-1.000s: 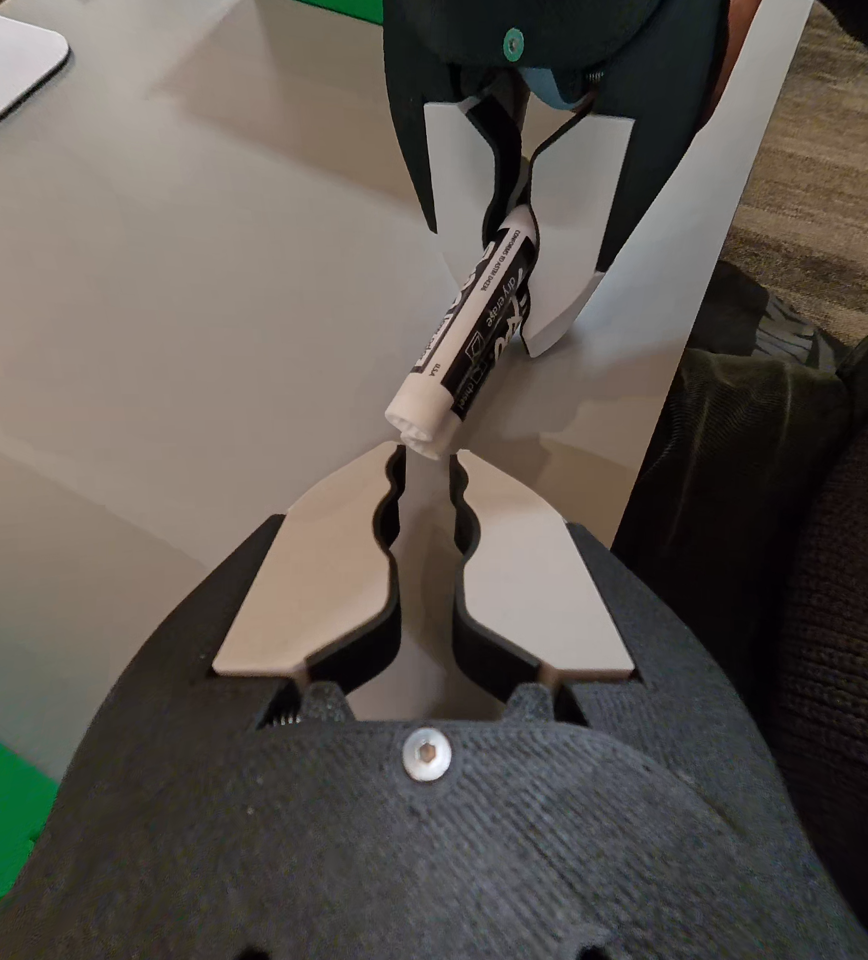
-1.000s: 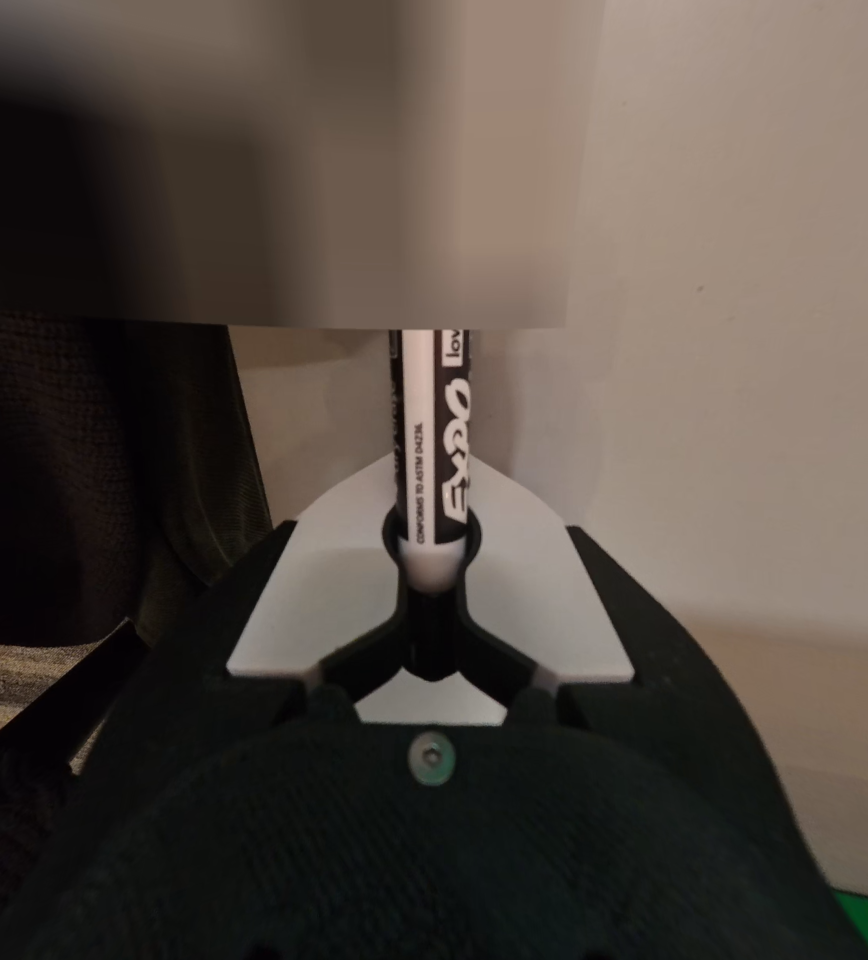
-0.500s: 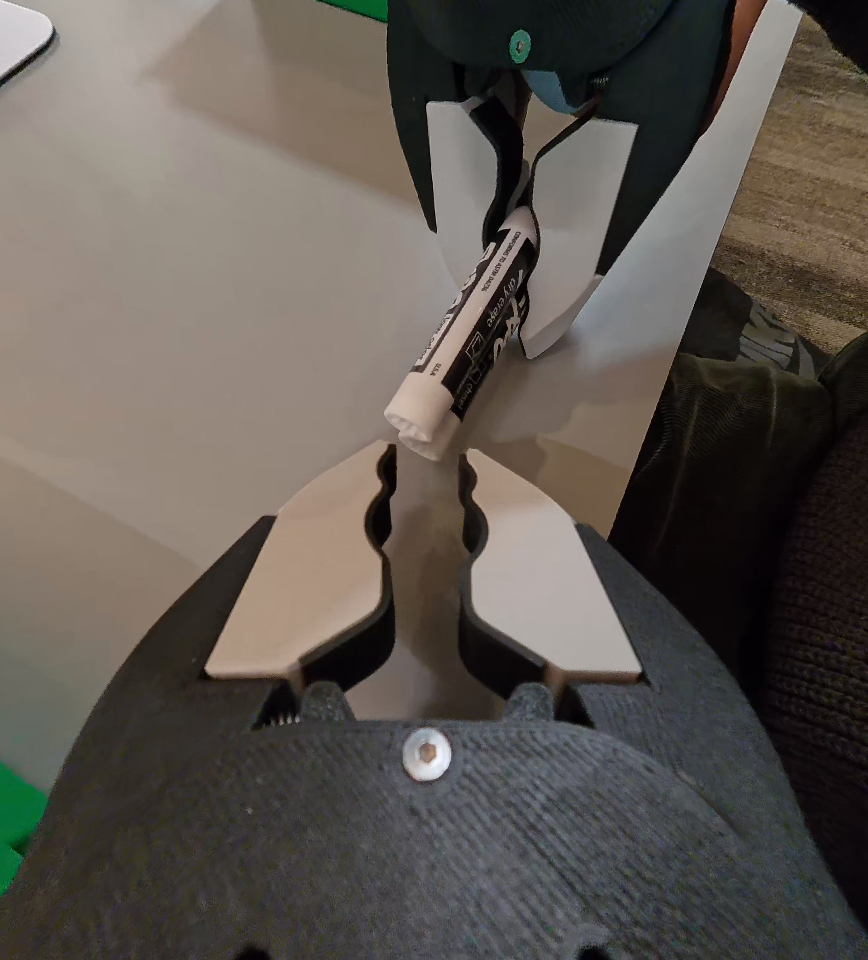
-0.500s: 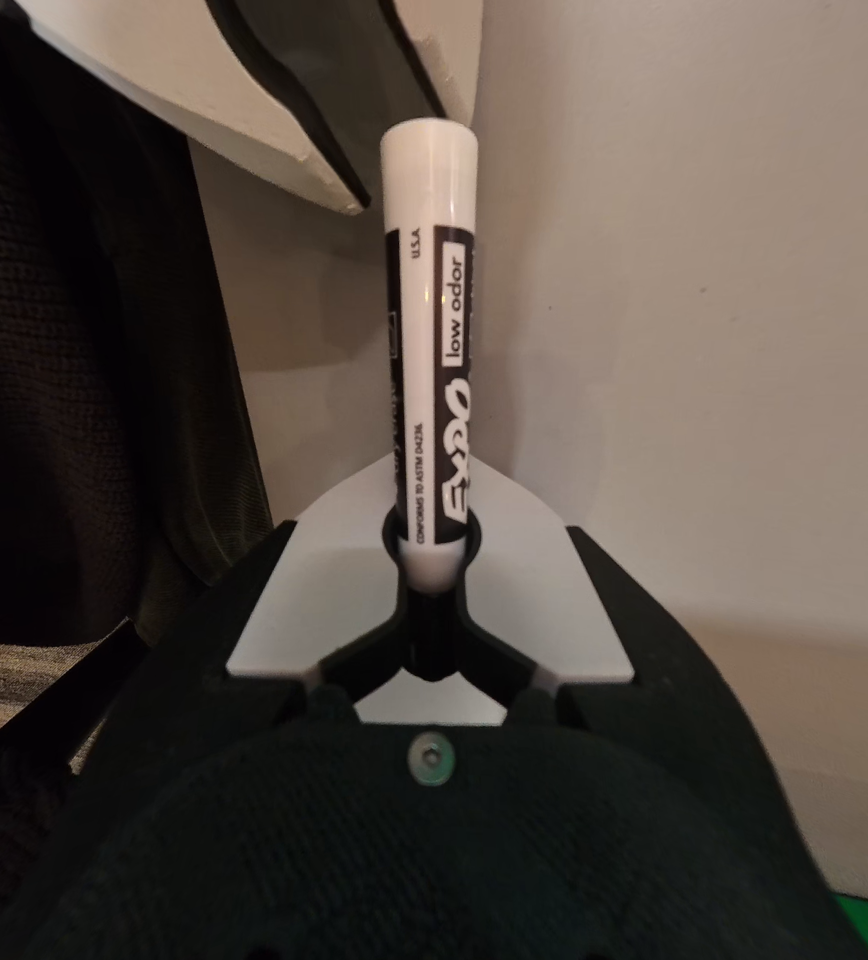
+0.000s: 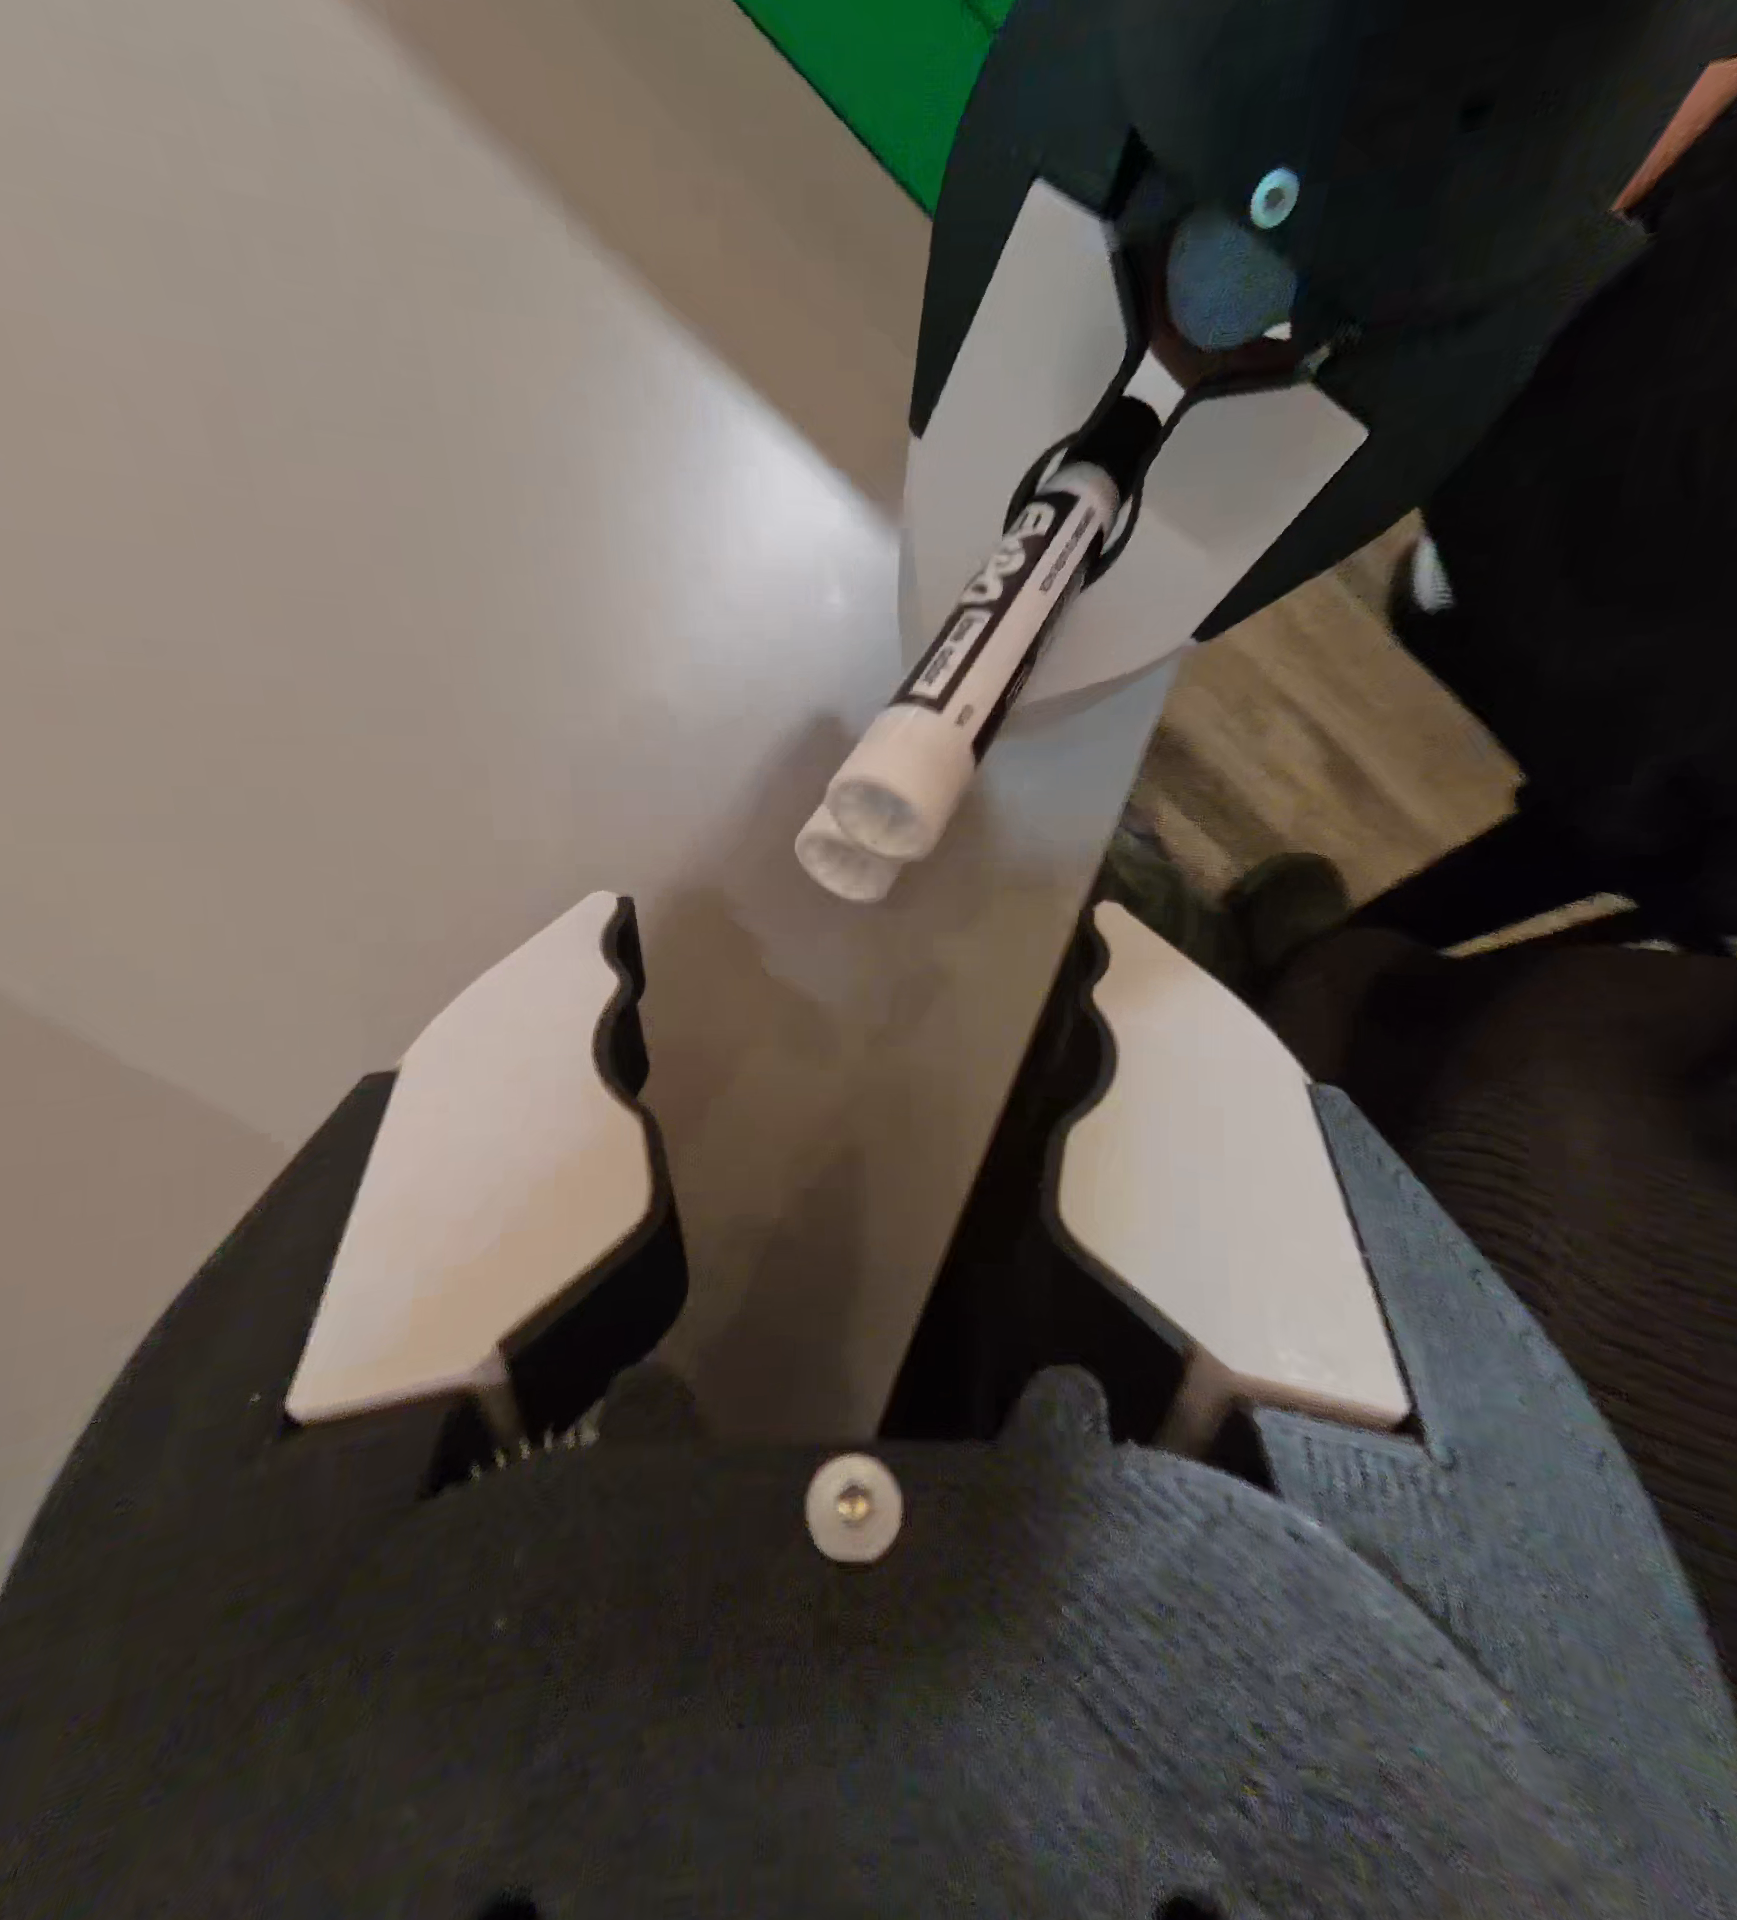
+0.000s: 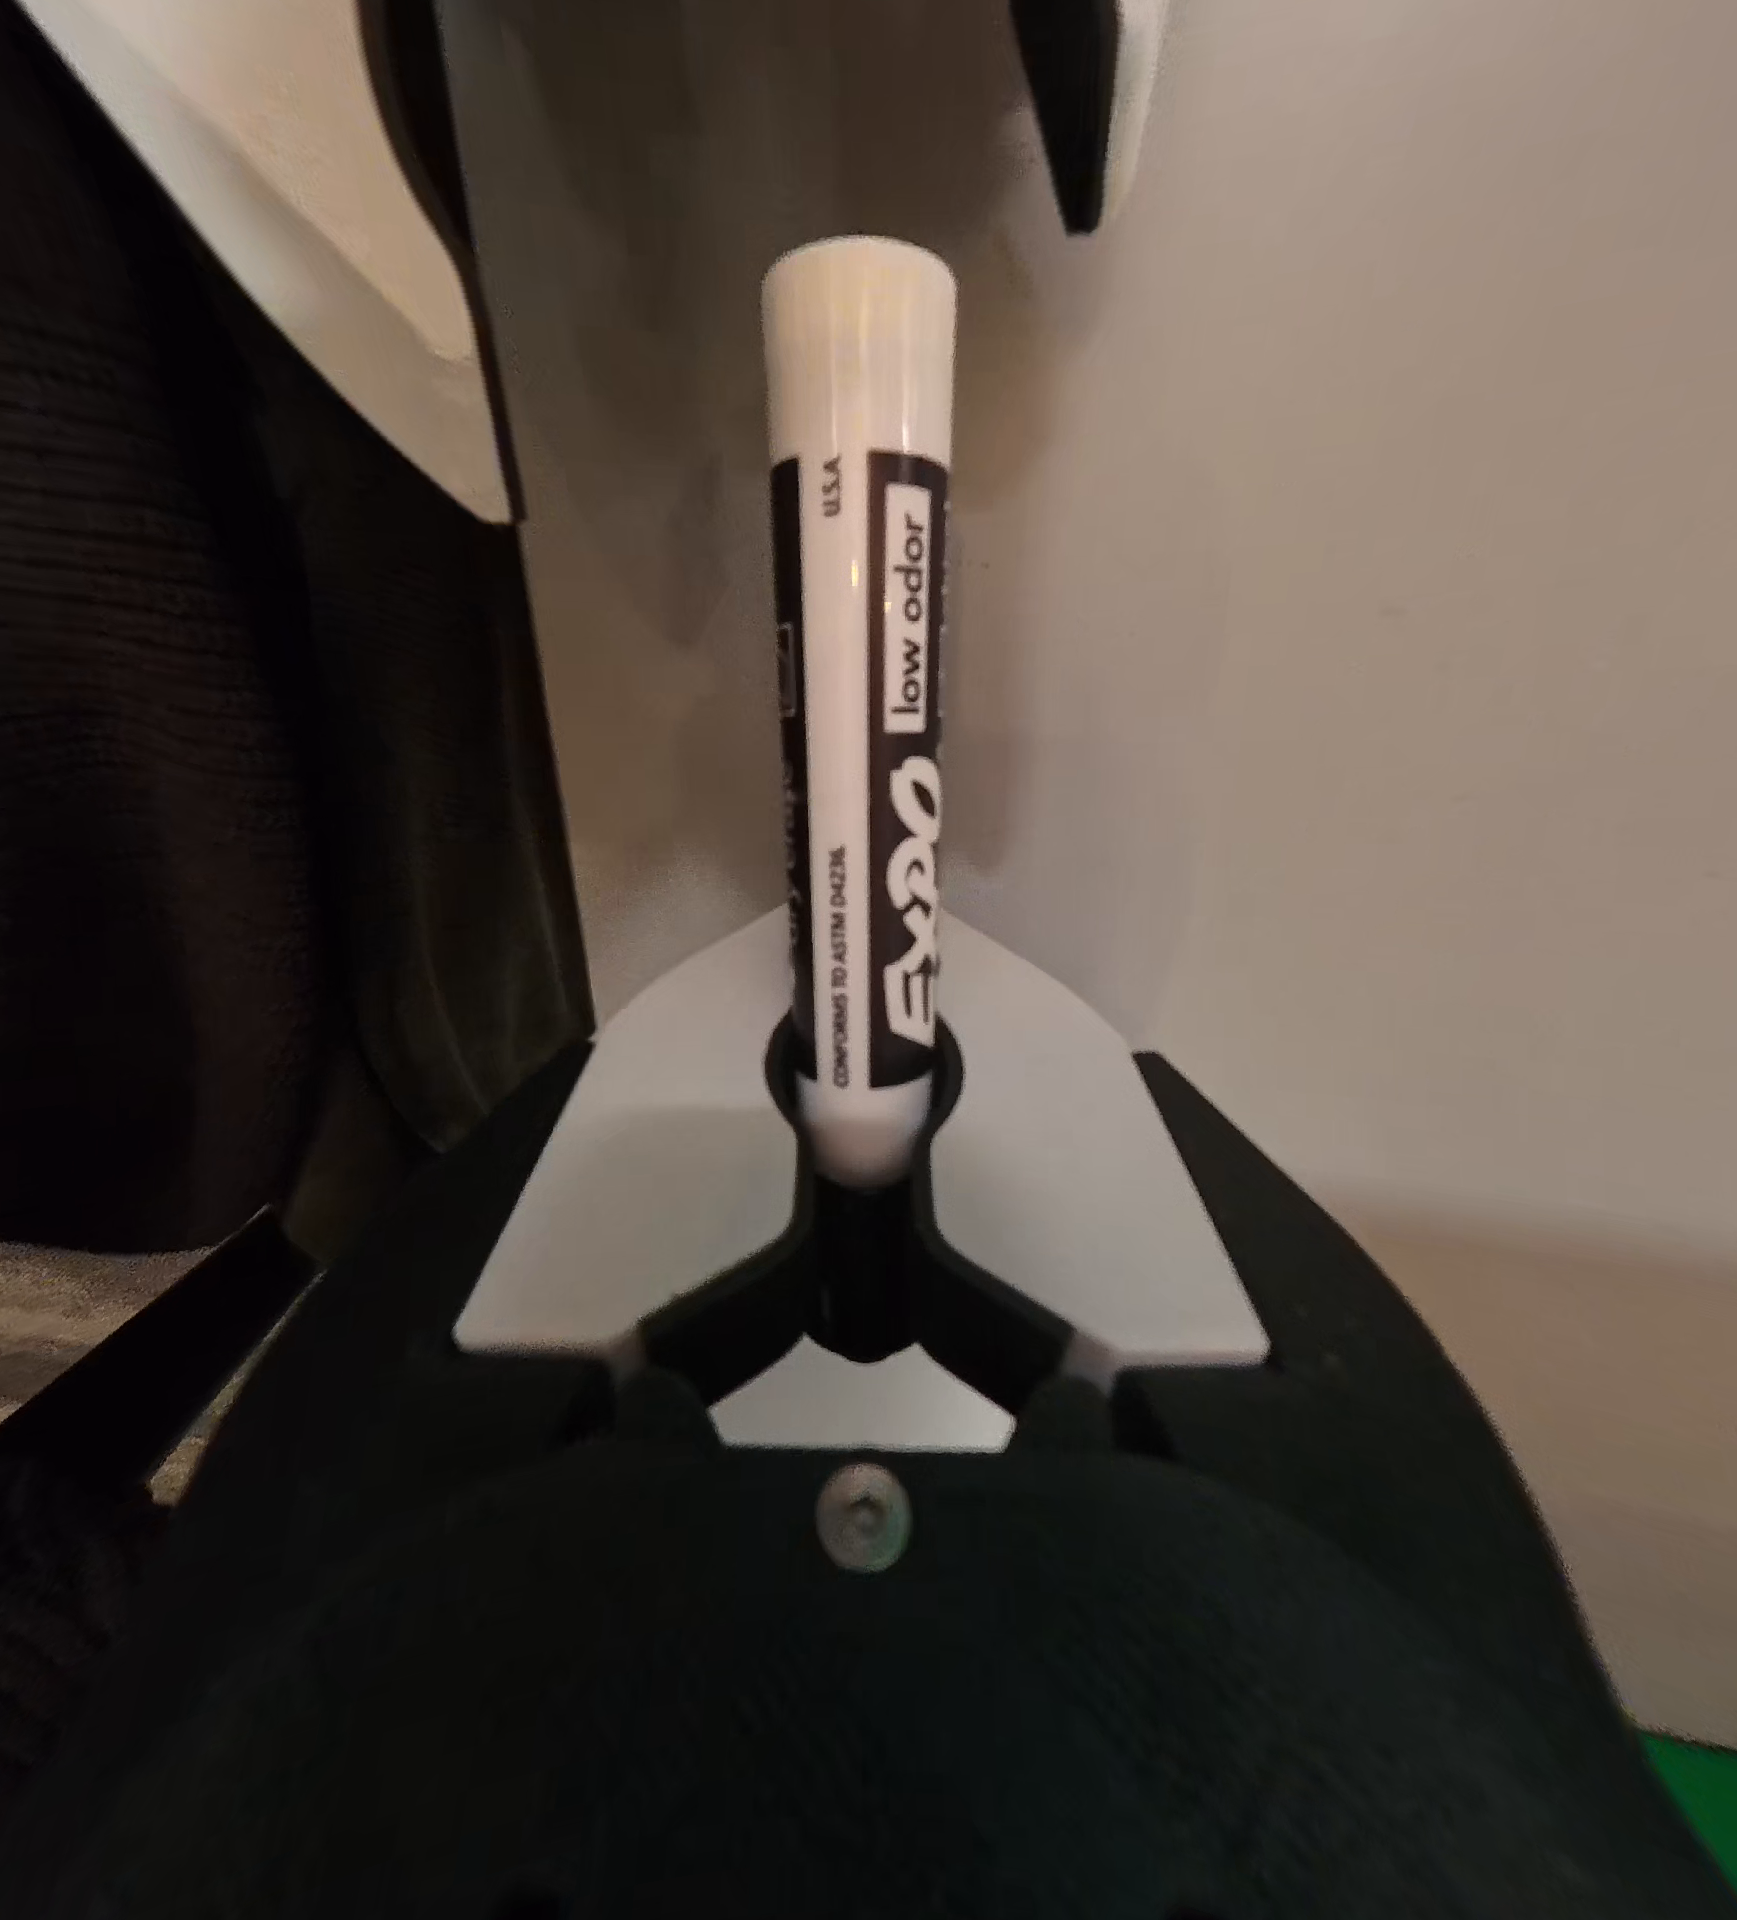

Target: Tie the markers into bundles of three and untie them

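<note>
A black-and-white dry-erase marker [image 6: 859, 623] is clamped by its dark end in my right gripper [image 6: 864, 966], which is shut on it. The marker's white end points at my left gripper [image 5: 859, 914], which is wide open and empty. In the left wrist view the marker [image 5: 989, 623] hangs from the right gripper [image 5: 1061, 665] above the table edge, its white end just beyond my left fingertips and not touching them. In the right wrist view the left gripper's fingers [image 6: 376, 312] stand apart on either side of the marker's white end.
The light grey table [image 5: 324, 520] lies below, with its edge under the left gripper. A green patch [image 5: 895, 94] shows at the far side. A person's dark clothing [image 5: 1570, 1143] and carpeted floor [image 5: 1311, 707] are to the right. My right fingertips sit around 8 cm from my left ones.
My left gripper has opened much wider and turned. The marker's white end now lines up with the gap between its fingers. The right gripper has kept its hold on the marker.
</note>
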